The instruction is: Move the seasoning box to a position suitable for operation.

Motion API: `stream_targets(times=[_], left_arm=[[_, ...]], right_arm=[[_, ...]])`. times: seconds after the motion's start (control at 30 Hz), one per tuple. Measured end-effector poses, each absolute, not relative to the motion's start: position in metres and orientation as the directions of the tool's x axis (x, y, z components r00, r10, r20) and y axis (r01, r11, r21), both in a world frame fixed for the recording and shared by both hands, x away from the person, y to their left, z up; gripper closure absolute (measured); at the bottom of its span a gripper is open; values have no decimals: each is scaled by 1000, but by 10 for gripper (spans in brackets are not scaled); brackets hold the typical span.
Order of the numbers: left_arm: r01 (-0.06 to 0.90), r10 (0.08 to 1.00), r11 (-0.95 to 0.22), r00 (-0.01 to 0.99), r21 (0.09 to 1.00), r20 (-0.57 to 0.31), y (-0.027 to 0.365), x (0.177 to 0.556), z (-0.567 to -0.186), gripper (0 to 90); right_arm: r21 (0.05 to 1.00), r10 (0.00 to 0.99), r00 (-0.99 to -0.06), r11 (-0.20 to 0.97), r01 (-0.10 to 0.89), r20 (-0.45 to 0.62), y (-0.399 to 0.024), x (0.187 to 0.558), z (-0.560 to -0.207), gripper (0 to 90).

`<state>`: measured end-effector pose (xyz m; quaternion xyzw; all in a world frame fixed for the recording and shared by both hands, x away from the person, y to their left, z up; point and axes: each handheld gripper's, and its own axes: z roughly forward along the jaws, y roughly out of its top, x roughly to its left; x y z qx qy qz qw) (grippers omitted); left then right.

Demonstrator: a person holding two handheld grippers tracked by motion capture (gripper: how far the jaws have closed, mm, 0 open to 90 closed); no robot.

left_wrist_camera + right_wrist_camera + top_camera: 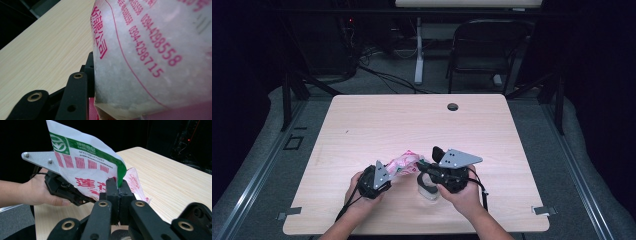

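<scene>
A plastic bag (406, 161) with pink print hangs between both grippers over the near part of the table. In the left gripper view the bag (150, 50) shows white grainy contents, and one black finger (75, 97) presses against its side; the other finger is hidden behind it. My left gripper (394, 170) is shut on the bag's body. In the right gripper view my right gripper (117, 186) has its jaws together, pinching the bag's green-and-white top edge (87, 162). My right gripper (422, 165) meets the bag from the right.
The light wooden table (412, 125) has a round cable hole (453, 106) near its far edge. A pale round object (428, 190) lies under my right gripper. A dark chair (484, 50) stands on the floor beyond the table.
</scene>
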<state>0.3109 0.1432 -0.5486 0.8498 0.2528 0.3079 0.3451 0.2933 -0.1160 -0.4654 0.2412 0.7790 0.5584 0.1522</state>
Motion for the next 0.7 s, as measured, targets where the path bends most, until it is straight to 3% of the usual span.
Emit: stream_targets(times=[0.7], left_arm=[[35, 560, -719, 620, 694, 549, 128, 329, -543, 649]], right_arm=[[947, 589, -806, 222, 233, 60, -137, 288, -473, 896]])
